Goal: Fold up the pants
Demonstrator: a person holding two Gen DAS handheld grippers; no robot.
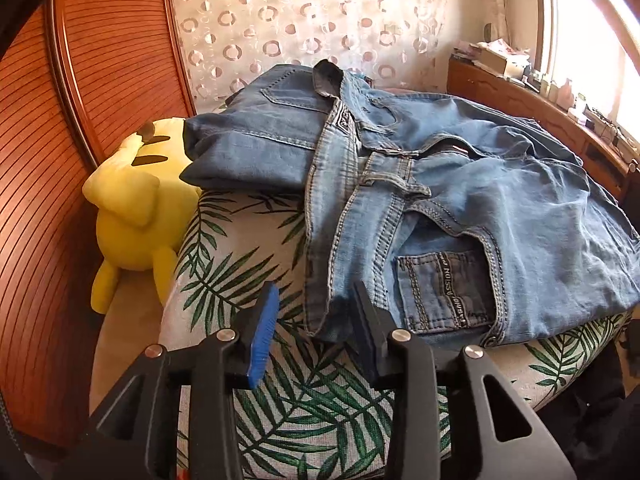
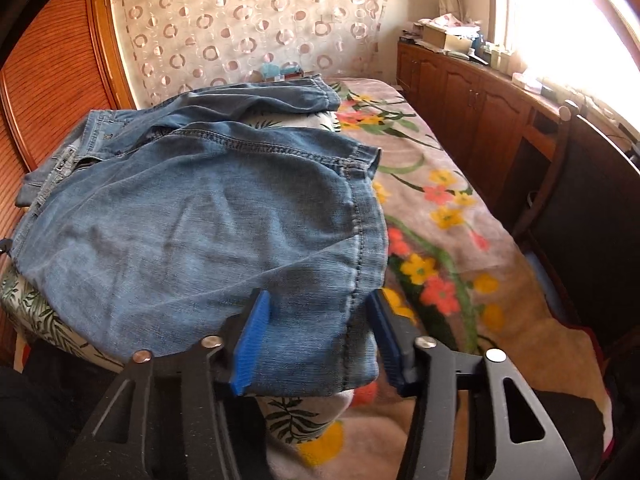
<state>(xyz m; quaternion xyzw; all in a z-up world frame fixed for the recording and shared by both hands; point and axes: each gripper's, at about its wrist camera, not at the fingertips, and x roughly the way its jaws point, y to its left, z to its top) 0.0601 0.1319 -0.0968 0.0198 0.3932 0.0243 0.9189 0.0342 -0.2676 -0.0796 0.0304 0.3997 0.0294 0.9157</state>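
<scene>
Light blue jeans [image 1: 460, 208] lie bunched on a leaf-print cushion [image 1: 240, 248], waistband and back pocket toward me; a second, folded pair [image 1: 256, 136] lies behind them. My left gripper [image 1: 314, 320] is open, its blue pads either side of the waistband's near corner, not closed on it. In the right wrist view the jeans [image 2: 200, 220] spread across the cushion. My right gripper [image 2: 318, 332] is open with the near edge of the denim between its pads [image 2: 252, 340].
A yellow plush toy [image 1: 136, 204] sits left of the cushion against a wooden slatted panel [image 1: 60, 120]. A floral blanket [image 2: 440, 220] covers the bed to the right. Wooden cabinets [image 2: 480, 100] with clutter run under the window.
</scene>
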